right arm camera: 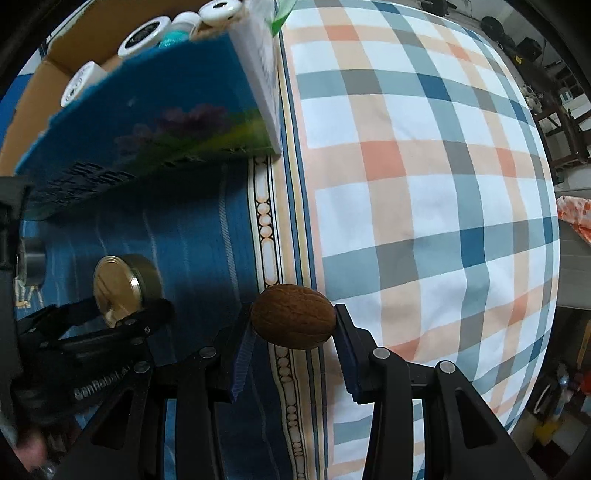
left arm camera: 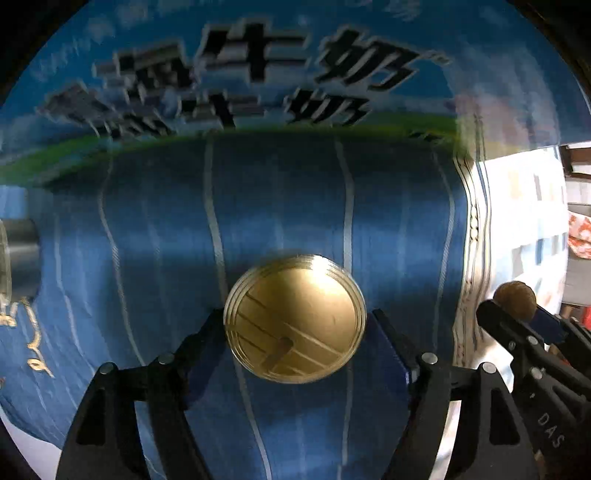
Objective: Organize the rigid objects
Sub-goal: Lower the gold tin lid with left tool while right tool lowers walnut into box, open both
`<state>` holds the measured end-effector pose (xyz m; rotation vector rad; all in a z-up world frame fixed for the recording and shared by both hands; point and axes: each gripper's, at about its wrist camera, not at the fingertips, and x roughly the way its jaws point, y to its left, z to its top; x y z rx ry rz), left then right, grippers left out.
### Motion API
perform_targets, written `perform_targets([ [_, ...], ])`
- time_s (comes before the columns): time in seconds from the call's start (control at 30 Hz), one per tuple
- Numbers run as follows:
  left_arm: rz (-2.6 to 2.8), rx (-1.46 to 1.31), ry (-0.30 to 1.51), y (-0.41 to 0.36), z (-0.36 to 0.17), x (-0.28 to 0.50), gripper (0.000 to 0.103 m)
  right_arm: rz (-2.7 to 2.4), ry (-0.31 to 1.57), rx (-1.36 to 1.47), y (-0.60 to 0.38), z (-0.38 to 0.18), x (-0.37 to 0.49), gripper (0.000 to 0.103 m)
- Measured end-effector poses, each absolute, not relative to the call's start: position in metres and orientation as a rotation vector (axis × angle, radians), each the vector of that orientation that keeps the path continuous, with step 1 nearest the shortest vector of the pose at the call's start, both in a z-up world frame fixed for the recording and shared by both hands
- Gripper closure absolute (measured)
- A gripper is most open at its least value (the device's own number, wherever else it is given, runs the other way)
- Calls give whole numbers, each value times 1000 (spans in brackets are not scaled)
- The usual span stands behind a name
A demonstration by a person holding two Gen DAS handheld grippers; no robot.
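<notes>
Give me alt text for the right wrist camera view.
The right gripper is closed on a brown walnut above a blue and plaid cloth. Left of it, the left gripper straddles a gold-lidded tin before a blue carton.

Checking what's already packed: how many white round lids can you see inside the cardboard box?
4 white lids show in the cardboard box: one lowest left, one mid, a smaller one, one top. The box's blue wall may hide more.
</notes>
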<state>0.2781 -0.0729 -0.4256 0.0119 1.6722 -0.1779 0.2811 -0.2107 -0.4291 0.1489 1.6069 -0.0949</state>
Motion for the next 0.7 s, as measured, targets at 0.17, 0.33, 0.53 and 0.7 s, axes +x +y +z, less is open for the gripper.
perform_targets([
  [0.17, -156, 66, 1622, -76, -424, 270, 41, -88, 1610, 133, -205, -433, 283, 59],
  [0.33, -167, 51, 1573, -72, -396, 258, 41, -59, 1590, 130, -197, -417, 279, 59],
  [0.53, -153, 29, 1371, -50, -299, 251, 41, 22, 1510, 142, -188, -361, 274, 60],
  [0.7, -123, 25, 1230, -32, -234, 265, 41, 73, 1419, 167, -178, -304, 283, 59],
])
